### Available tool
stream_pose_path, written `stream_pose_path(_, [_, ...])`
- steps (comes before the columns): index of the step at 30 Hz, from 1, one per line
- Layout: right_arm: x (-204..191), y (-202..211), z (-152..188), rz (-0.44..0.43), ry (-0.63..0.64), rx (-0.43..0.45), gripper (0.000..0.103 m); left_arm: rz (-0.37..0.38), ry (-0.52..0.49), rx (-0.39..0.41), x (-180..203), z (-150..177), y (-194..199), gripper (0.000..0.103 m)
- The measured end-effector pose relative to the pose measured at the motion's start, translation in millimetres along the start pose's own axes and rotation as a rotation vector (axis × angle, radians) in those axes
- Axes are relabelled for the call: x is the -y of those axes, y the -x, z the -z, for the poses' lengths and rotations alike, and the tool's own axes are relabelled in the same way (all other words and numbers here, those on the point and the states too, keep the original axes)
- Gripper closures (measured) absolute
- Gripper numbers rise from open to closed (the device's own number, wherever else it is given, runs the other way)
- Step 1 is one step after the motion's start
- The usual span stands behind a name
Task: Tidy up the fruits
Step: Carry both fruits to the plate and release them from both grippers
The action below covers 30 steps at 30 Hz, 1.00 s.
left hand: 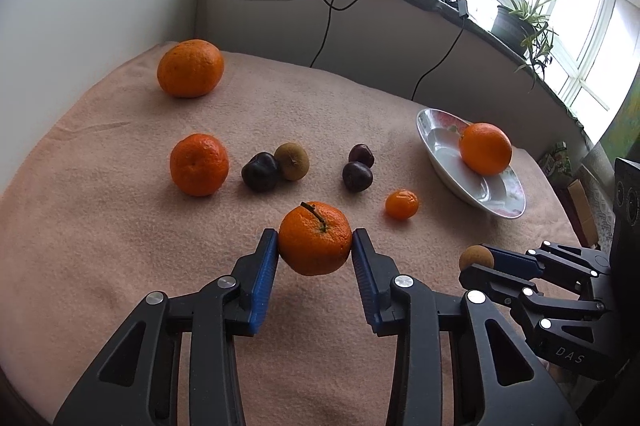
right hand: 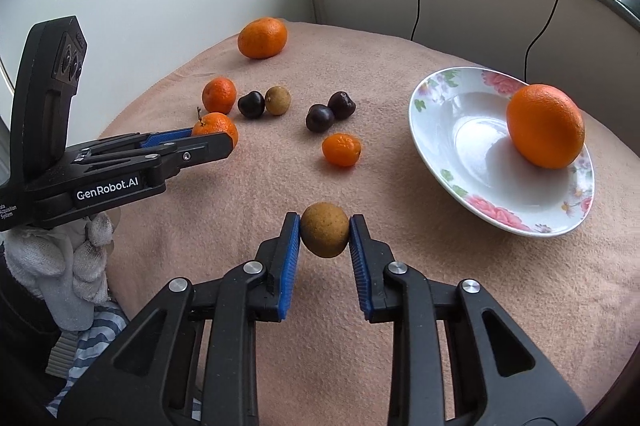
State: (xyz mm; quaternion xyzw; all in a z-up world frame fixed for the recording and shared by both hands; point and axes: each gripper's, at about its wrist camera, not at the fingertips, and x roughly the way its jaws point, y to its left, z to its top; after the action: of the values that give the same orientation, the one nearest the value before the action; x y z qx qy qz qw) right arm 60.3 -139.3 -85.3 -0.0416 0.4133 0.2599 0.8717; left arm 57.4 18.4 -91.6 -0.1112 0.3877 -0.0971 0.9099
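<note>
My left gripper is shut on a stemmed tangerine and holds it just above the pink cloth; it also shows in the right wrist view. My right gripper is shut on a small brown round fruit, seen from the left wrist too. A floral plate at the right holds one large orange. On the cloth lie two more tangerines, a small mandarin, dark plums and another brown fruit.
The pink cloth covers a table set in a white wall corner. Cables hang behind the far edge. A windowsill with a potted plant runs along the back right. A gloved hand holds the left gripper.
</note>
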Motion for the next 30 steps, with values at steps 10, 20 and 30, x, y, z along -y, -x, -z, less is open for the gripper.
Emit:
stream_pose_path(10, [37.9,16.4,-8.3,0.061,-0.081,0.059,0.077,0.071,-0.068,0.016,33.5,-22.6,-10.3,0.067])
stream_pose_path(20, [75.0,25.1,-7.8,0.129,-0.145,0.081,0.077,0.137,-0.134,0.005,73.1,-38.2,-30.6,0.067])
stream_pose_path(30, [94.7,20.6,-7.1,0.152,-0.167,0.072,0.077,0.177,-0.172,-0.019,101.8,-44.9,-50.9,0.067])
